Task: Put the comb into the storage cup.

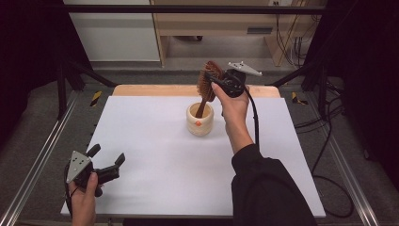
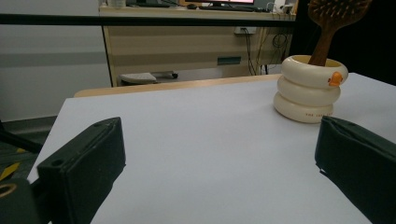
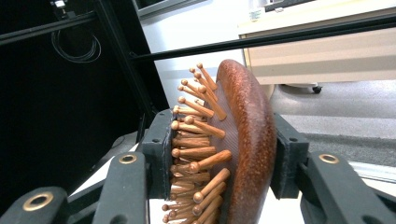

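Observation:
A brown wooden hairbrush (image 1: 207, 80) stands with its handle down in a cream ringed cup (image 1: 200, 119) that bears a small orange duck mark, at the middle back of the white table (image 1: 155, 165). My right gripper (image 1: 212, 81) is shut on the brush's head; in the right gripper view the hairbrush (image 3: 243, 140) sits between the pads, bristles toward the left pad. My left gripper (image 1: 107, 159) stands open near the table's front left corner, nothing between its jaws. In the left gripper view the cup (image 2: 309, 88) and the brush's handle (image 2: 324, 44) show far off to the right.
A black frame bar (image 1: 188, 9) crosses behind the table, with metal rails (image 1: 42, 155) along both sides. A wooden strip (image 1: 155, 90) edges the table's back. A desk (image 2: 196, 42) and cables stand farther behind.

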The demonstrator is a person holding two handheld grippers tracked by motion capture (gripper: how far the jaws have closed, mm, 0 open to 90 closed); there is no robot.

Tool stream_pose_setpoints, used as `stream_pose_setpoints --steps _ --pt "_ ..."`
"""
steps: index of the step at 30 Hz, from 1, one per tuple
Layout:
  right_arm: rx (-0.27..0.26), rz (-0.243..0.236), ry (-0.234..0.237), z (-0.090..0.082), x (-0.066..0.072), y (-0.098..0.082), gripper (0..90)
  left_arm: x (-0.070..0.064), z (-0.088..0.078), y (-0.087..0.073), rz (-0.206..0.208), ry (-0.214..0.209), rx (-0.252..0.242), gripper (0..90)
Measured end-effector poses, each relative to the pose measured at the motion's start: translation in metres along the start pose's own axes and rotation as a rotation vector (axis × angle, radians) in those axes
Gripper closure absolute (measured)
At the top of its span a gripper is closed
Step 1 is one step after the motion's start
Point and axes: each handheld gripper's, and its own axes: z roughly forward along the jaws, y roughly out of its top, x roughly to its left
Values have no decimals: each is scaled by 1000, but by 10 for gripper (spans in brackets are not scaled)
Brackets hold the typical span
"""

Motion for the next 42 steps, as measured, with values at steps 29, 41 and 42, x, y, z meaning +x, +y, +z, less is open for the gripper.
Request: stream_pose_setpoints --steps 29,41,42 --pt "18 67 12 10 -13 -23 512 0 0 0 3 -11 -1 18" --pt "25 81 13 13 -16 -28 511 0 0 0 1 -13 0 20" --pt "26 79 14 13 -16 -29 512 0 0 0 2 -15 -2 20"
